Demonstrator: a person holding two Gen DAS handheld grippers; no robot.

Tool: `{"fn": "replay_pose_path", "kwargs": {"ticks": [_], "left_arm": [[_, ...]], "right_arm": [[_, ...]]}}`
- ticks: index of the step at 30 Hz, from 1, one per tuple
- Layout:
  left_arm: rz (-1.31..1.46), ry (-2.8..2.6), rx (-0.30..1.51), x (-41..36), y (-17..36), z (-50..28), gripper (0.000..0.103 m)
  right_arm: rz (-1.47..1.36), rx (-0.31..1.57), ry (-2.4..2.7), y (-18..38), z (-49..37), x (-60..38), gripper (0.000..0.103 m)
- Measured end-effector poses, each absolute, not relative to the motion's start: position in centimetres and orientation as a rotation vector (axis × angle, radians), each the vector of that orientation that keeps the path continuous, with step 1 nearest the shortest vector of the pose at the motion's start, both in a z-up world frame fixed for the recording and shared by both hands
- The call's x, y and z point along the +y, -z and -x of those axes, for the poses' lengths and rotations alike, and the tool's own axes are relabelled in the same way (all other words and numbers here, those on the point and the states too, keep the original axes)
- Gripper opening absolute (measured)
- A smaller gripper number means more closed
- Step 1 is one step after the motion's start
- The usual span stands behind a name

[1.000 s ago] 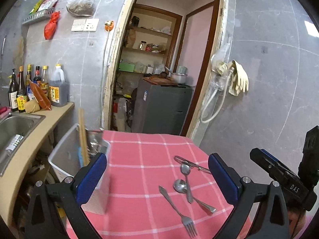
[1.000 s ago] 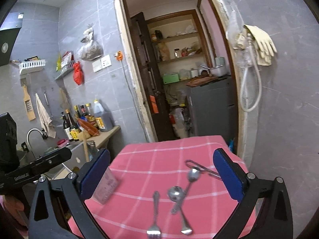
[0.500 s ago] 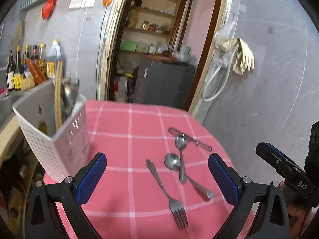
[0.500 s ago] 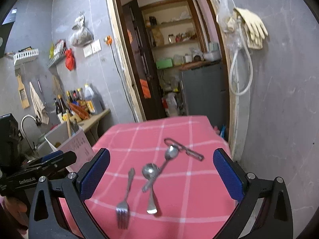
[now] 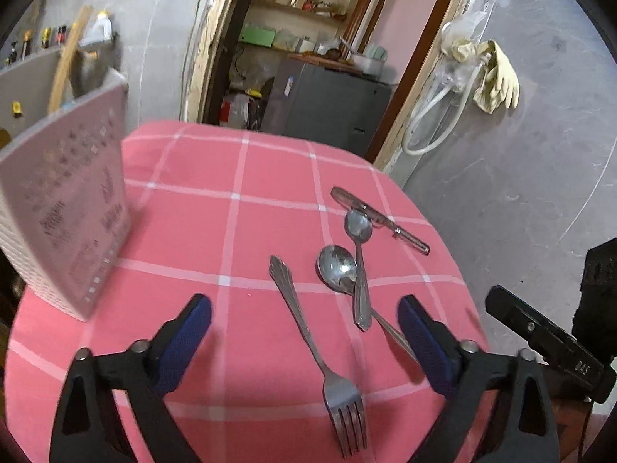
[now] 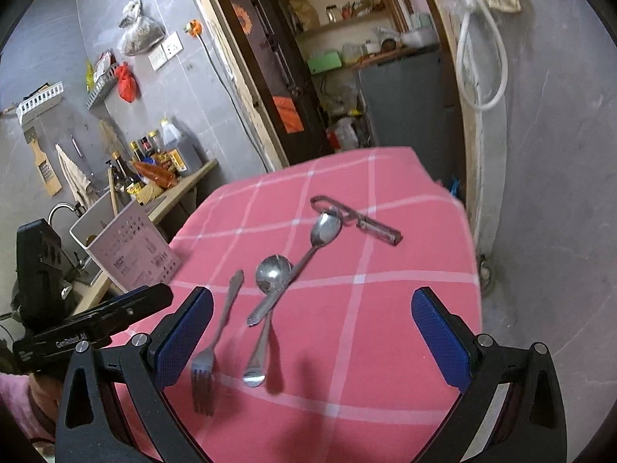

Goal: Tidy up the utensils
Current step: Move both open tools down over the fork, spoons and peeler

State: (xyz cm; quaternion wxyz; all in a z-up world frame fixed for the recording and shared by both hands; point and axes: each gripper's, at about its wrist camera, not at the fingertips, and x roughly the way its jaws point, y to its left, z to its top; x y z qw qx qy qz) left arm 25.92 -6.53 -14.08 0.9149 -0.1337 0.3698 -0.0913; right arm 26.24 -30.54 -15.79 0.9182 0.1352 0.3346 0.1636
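Overhead, both grippers' jaws agape above the fork (image 5: 316, 351), angled downward.

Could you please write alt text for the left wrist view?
The open left gripper hovers over a pink checked tablecloth with a fork, two crossed spoons and a peeler lying loose. A white basket stands at the left.

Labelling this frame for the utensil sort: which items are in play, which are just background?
In play:
fork
round spoon
small spoon crossing it
peeler
white perforated holder
left claw and right claw, both open, empty

Background:
sauce bottles
rubber gloves
white hose
grey cabinet
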Motion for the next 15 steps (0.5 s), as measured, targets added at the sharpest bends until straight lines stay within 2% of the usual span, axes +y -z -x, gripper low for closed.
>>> {"fn": "replay_pose_path", "kwargs": {"ticks": [3,7,11,15], "left_arm": [[0.295,0.203,0.812,-6.9,15.5,-27.0,0.074],[0.335,0.205,0.868,-7.1,16.9,-28.4,0.057],[0.361,0.179,0.926,-7.2,18.4,-29.6,0.034],[0.333,0.158,0.94,-7.7,18.3,-30.2,0.028]], "right_arm": [[-0.287,0.724,-0.367,16.9,-27.6,-30.5,0.081],[-0.286,0.788,-0.418,18.4,-29.9,-30.1,0.069],[-0.281,0.835,-0.461,19.4,-31.8,-29.7,0.056],[-0.29,0.863,-0.495,20.0,-33.4,-29.2,0.052]]}}
